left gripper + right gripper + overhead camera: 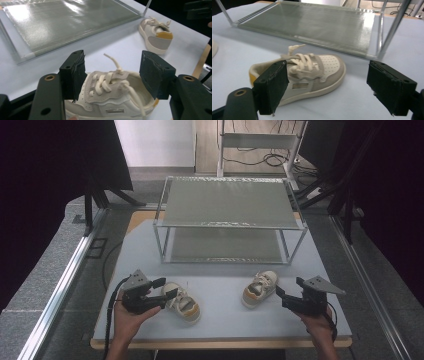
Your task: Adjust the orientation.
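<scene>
Your left gripper point(166, 288) lies low and level, jaws spread astride the small cream lace-up shoe point(183, 302) near the table's front edge, pads not pressing. Your right gripper point(283, 293) sits level, jaws wide, empty, just beside the matching cream shoe point(259, 288).
</scene>
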